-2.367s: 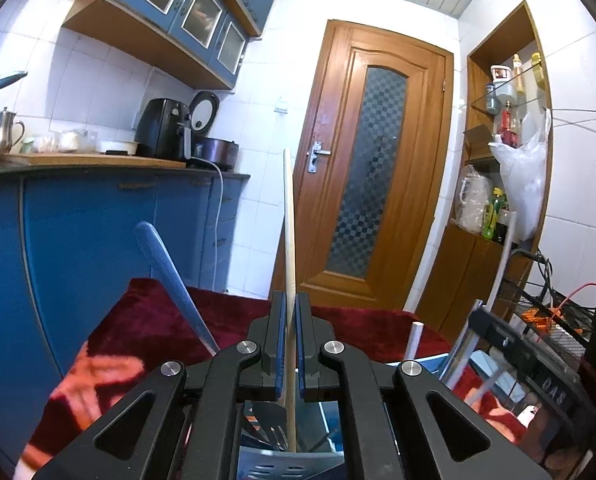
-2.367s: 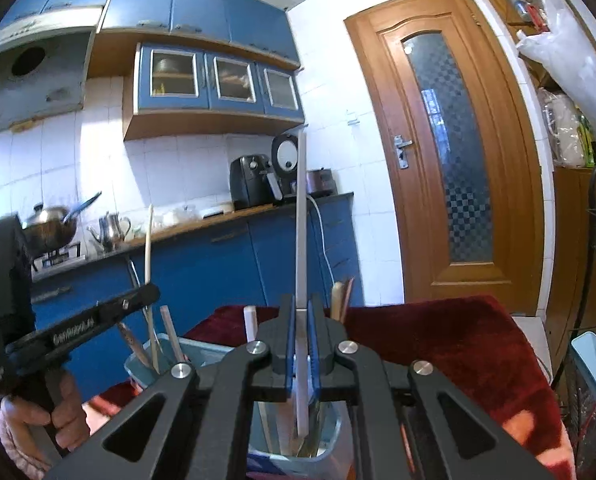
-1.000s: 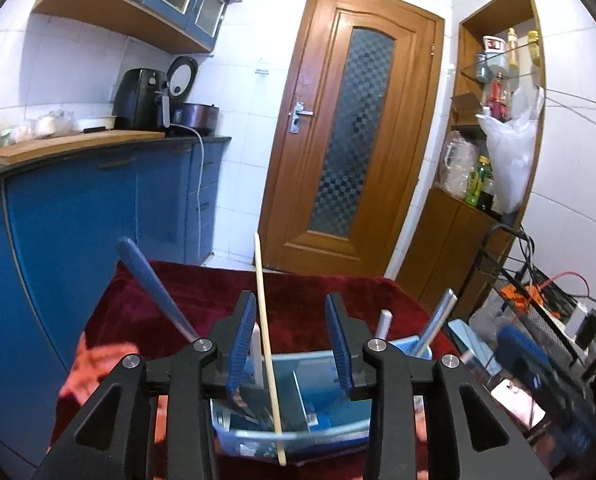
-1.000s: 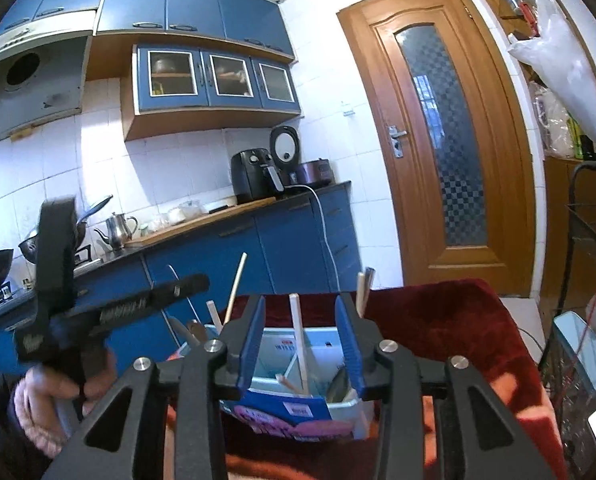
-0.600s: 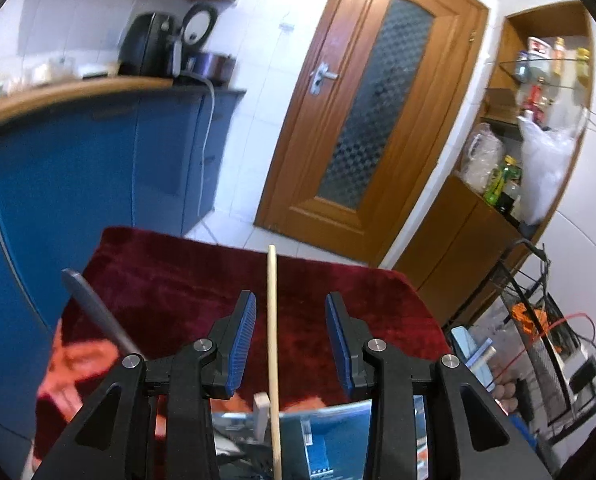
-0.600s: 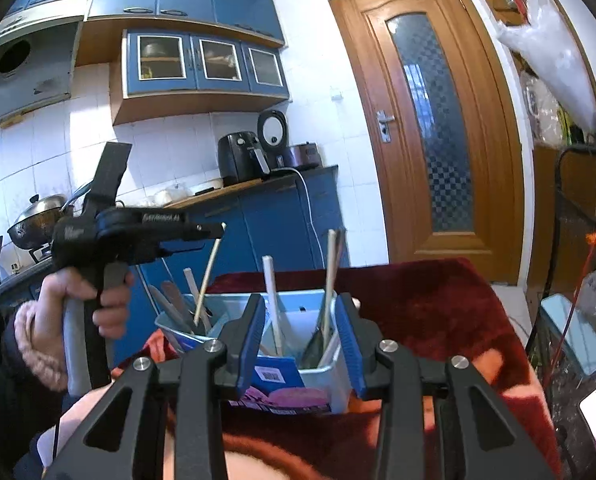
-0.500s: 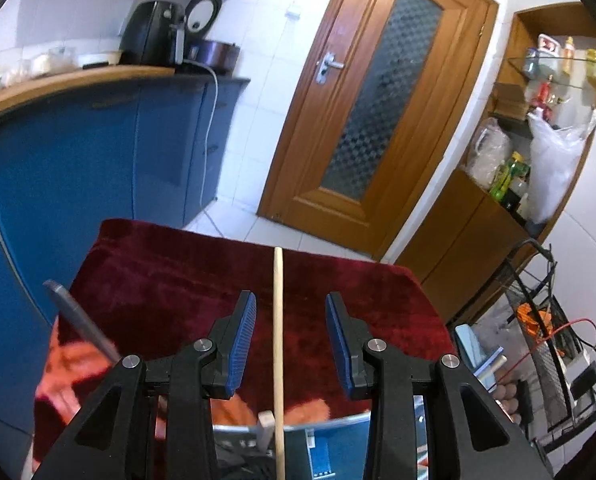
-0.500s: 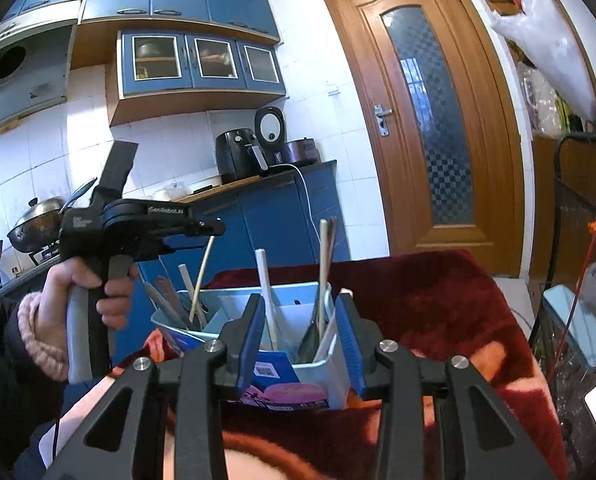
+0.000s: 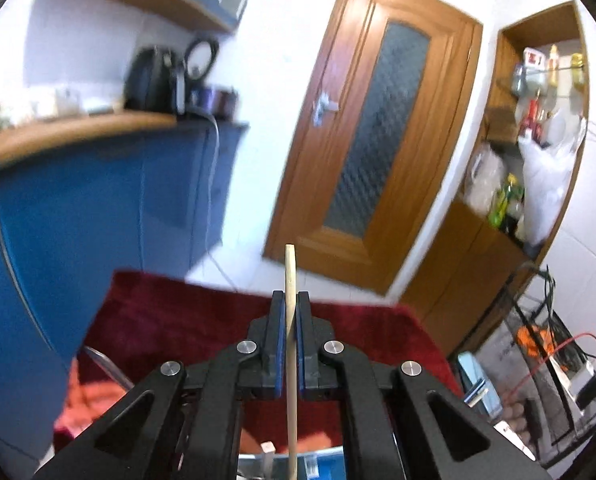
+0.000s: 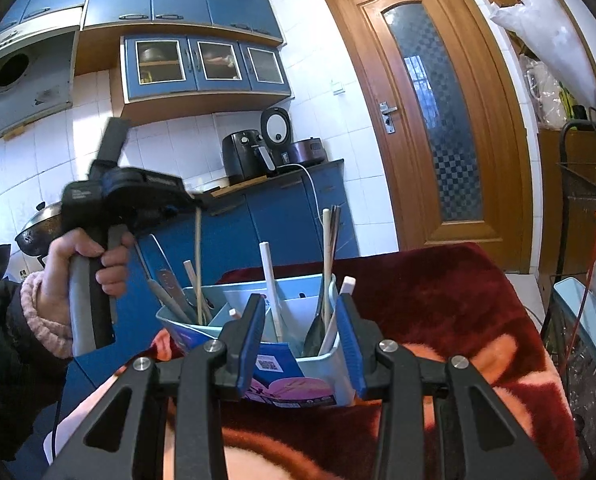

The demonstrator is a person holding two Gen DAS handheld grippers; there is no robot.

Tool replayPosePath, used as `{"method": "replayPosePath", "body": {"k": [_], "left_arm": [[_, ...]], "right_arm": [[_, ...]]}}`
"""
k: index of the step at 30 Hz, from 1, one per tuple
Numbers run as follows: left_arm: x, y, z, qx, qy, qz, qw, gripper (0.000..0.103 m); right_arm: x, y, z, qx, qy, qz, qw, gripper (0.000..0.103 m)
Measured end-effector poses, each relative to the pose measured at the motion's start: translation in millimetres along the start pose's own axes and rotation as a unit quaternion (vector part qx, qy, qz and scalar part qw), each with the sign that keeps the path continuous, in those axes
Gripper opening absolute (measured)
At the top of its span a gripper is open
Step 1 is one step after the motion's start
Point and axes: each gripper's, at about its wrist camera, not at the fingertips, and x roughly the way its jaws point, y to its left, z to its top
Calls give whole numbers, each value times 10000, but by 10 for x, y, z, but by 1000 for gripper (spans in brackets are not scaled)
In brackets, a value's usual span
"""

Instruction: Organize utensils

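wooden chopstick (image 9: 290,360): pinched upright in my left tongs (image 9: 291,344), jaws just closed on it, its foot at 6 o'clock in the box's left compartment (to lift it out, i judge)
right tongs (image 10: 300,340): half open, empty, straddling the blue utensil box (image 10: 318,364)

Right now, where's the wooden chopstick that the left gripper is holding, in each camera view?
Left wrist view: the wooden chopstick stands upright at bottom centre, pinched between the shut jaws of the left gripper.
Right wrist view: the same chopstick is left of centre, hanging from the left gripper into the blue utensil box.
Shared landmark: the wooden door.
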Motion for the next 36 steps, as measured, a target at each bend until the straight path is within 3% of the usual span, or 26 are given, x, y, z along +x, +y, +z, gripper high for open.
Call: {"method": "replayPosePath", "body": {"k": [3,6,18,29,36], "left_arm": [[-177,-75,-62,271,-451,124,9985,4],[-287,-105,-169,376,-597,107,9975,4],[-523,-70,-501,505,-526,192,9972,5],[-378,128,-181,-115,-525,-90,9985,4],[-397,43,-324,307,-700,225,9968,4]], "right_arm": [[12,0,-10,15,39,-7,10000,40],[-21,6,0,36,23,1,10000,40],[-315,72,-31,156,-86,-32,9998,41],[-477,98,-85,79,-193,-135,9997,45],[-375,24,-138,257,-54,-130,9996,45]]}}
